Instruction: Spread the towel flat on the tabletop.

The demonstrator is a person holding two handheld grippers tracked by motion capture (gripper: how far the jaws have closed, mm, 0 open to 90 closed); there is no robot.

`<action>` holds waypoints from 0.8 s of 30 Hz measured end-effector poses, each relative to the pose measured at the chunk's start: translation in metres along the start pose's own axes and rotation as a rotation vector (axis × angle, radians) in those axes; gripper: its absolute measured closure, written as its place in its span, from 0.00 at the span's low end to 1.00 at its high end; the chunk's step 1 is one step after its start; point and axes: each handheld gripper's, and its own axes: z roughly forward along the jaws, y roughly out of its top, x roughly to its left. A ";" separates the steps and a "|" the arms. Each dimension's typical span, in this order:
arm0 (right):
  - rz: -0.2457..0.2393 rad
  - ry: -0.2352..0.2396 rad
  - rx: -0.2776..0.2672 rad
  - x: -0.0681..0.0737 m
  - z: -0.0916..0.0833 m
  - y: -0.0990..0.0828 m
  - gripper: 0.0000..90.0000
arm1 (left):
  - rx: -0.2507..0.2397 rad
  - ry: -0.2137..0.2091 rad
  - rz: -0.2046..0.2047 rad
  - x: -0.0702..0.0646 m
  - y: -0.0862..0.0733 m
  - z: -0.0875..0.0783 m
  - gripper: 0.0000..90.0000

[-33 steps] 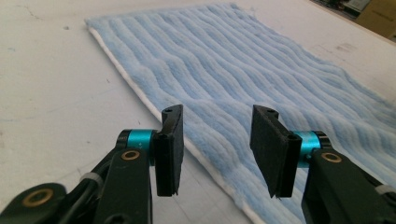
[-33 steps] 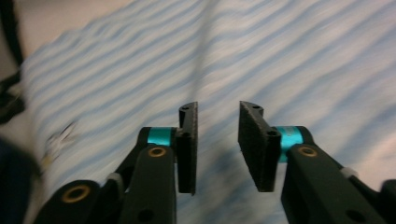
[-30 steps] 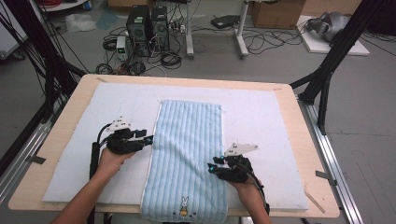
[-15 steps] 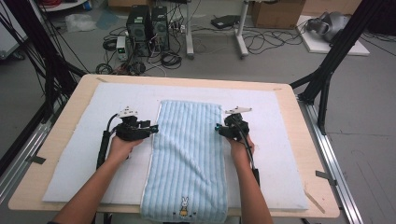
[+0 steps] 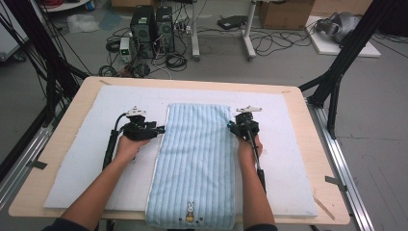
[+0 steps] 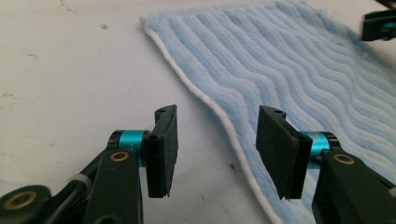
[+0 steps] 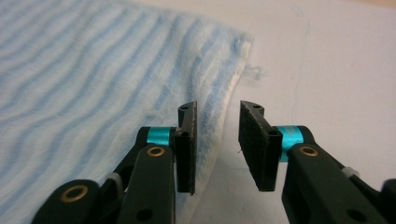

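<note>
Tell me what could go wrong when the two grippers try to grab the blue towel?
1. The right gripper straddles only the towel's thin edge, its jaws just closing, so it might pinch a few threads and slip off.
2. The left gripper has its jaws open over the white hem; if it closes late, one side could lift first and the towel may fold crooked.
3. The jaws might also catch the white mat underneath.

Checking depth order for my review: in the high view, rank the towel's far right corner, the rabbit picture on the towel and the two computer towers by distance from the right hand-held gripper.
1. Towel's far right corner: just beside the right hand-held gripper, slightly farther up the table.
2. Rabbit picture: at the towel's near end, by the table's front edge.
3. Computer towers: on the floor beyond the table.
</note>
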 end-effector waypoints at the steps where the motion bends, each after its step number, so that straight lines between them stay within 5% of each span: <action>1: 0.002 0.011 -0.008 -0.001 -0.004 0.000 0.71 | -0.002 0.009 -0.004 0.002 0.004 0.004 0.54; 5: -0.004 0.026 -0.034 -0.006 -0.019 -0.005 0.68 | 0.024 0.044 -0.018 0.008 0.017 0.023 0.54; 10: -0.006 0.048 -0.023 -0.008 -0.033 -0.011 0.65 | 0.064 0.090 0.017 0.007 0.026 0.045 0.56; 12: -0.025 0.037 -0.046 -0.008 -0.038 -0.011 0.65 | 0.077 0.105 0.080 0.001 0.026 0.050 0.61; 14: -0.020 0.038 -0.045 -0.009 -0.041 -0.012 0.65 | 0.079 0.110 0.177 -0.006 0.025 0.053 0.80; 15: -0.014 0.035 -0.042 -0.009 -0.040 -0.013 0.66 | 0.077 0.100 0.167 -0.006 0.025 0.054 0.95; 19: -0.008 0.037 -0.027 -0.010 -0.034 -0.015 0.73 | 0.059 0.188 0.144 0.000 0.028 0.054 0.97; 21: 0.001 0.035 -0.034 -0.009 -0.030 -0.015 0.75 | 0.047 0.189 0.081 0.007 0.029 0.054 0.97; 23: 0.012 0.038 -0.035 -0.008 -0.024 -0.012 0.75 | 0.041 0.180 0.084 0.008 0.029 0.053 0.94; 24: 0.023 0.048 -0.023 -0.008 -0.019 -0.009 0.74 | 0.041 0.181 0.078 0.008 0.029 0.053 0.80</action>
